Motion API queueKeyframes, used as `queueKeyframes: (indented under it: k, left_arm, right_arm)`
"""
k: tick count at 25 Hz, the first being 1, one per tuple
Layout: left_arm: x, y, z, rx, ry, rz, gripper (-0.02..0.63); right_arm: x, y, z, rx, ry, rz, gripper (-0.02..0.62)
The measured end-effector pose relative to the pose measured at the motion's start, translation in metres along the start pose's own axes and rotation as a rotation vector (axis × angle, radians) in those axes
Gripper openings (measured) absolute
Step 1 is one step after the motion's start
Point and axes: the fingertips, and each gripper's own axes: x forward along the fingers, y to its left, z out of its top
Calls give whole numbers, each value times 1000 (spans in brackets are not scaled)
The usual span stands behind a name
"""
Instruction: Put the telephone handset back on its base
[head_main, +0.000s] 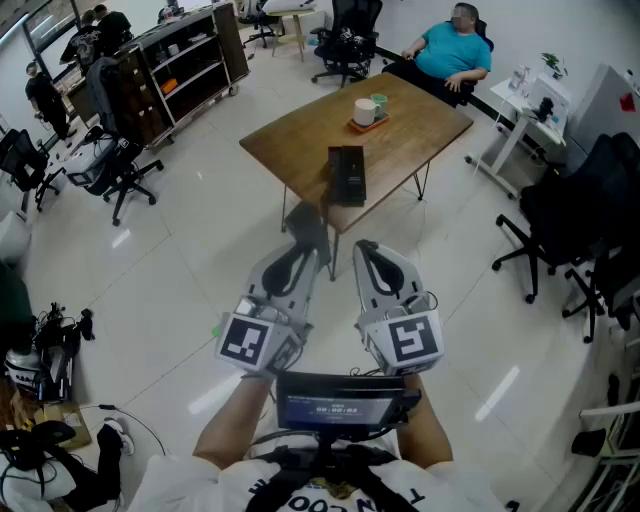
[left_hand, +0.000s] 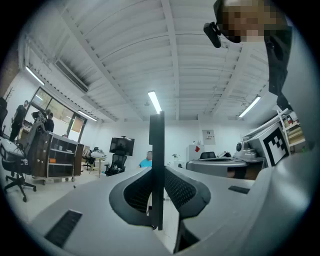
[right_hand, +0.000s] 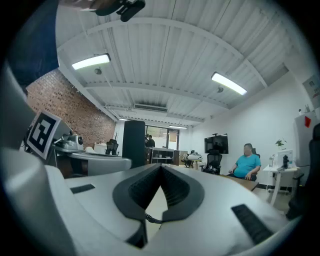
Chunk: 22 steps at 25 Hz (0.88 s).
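the left gripper (head_main: 303, 256) is clamped on the telephone handset (head_main: 306, 231), its two dark ribbed pads pressing on either flat side. in the left gripper view the handset (left_hand: 156, 150) shows edge-on as a thin dark slab that stands upright between the jaws and rises well above their tips. the right gripper (head_main: 366, 250) is just beside it, apart from it, with its jaws brought together so the tips meet and nothing sits between them. both grippers are held out over the pale glossy floor (head_main: 190, 290), short of the wooden table (head_main: 410, 140). on the near part of that table, close to its front edge, lies the black telephone base (head_main: 346, 175), a long dark block well apart from the handset. farther back on the table an orange tray (head_main: 368, 125) carries a white cup (head_main: 364, 112) and a green cup (head_main: 379, 102). beyond the table a person in a teal shirt (head_main: 450, 52) sits leaning back in a chair. dark shelving (head_main: 185, 65) stands at the left, and black office chairs (head_main: 570, 215) at the right.
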Motion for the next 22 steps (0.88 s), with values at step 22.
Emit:
queueKeyframes:
  k: [22]
  left_arm:
    - [41,-28,-22,27,53,17,63]
  right_arm:
    - [-9,-53,-9,15,-8,30,-2]
